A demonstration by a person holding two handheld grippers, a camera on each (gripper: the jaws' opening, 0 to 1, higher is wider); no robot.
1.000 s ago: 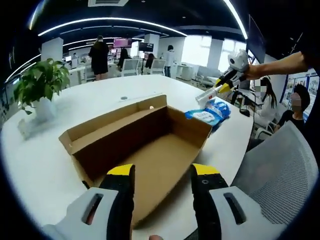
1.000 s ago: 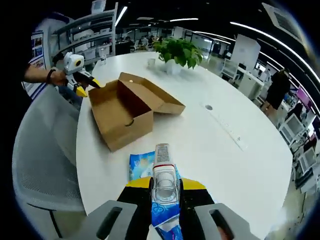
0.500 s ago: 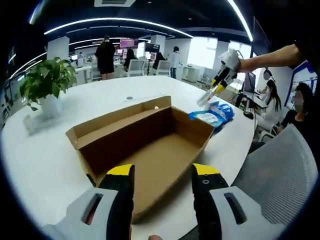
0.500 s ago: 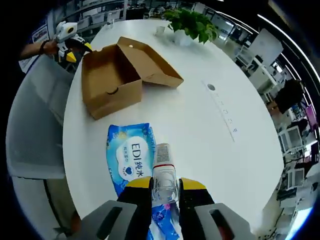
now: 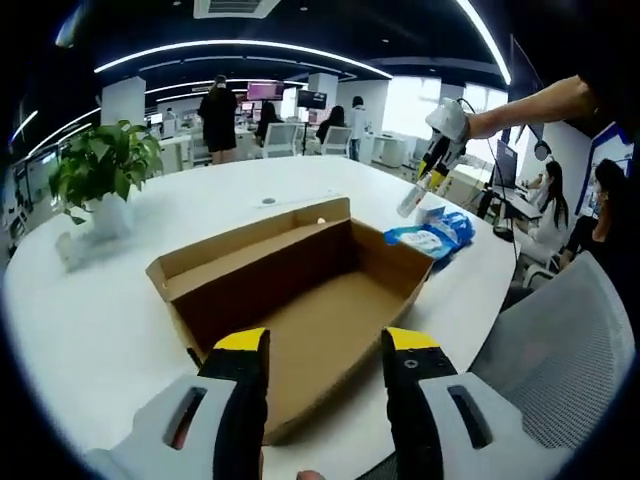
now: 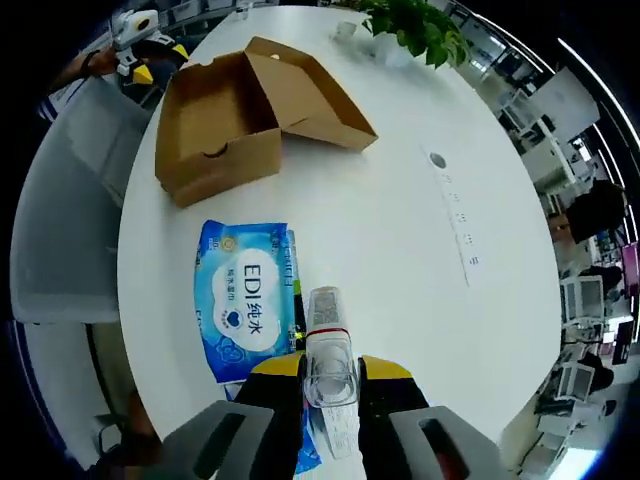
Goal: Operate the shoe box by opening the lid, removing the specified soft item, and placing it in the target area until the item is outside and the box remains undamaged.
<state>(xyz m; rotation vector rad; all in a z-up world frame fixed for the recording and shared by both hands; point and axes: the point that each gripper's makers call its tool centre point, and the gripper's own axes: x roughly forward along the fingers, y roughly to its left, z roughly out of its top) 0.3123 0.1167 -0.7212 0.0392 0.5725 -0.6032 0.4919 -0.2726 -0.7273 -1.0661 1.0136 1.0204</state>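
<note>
The brown cardboard shoe box (image 5: pixel 300 290) stands open on the white table, its inside bare, its lid (image 6: pixel 310 95) folded back. My left gripper (image 5: pixel 327 342) is open just in front of the box's near edge, holding nothing. A blue soft pack of wipes (image 6: pixel 245 300) lies flat on the table outside the box, also seen as the wipes pack (image 5: pixel 432 232) past the box's far end. My right gripper (image 6: pixel 330 367) is shut on a small clear bottle (image 6: pixel 328 345) and hovers above the pack. In the left gripper view the right gripper (image 5: pixel 438 150) hangs over the pack.
A potted plant (image 5: pixel 100 170) stands at the table's left. A grey mesh chair (image 5: pixel 560 350) sits by the table's edge. A row of cable slots (image 6: pixel 457 215) runs across the tabletop. People stand and sit in the office behind. The left gripper (image 6: pixel 140 40) shows beyond the box.
The right gripper has risen and tipped downward with the clear bottle, so more of the wipes pack shows below it. The left gripper has stayed open by the box.
</note>
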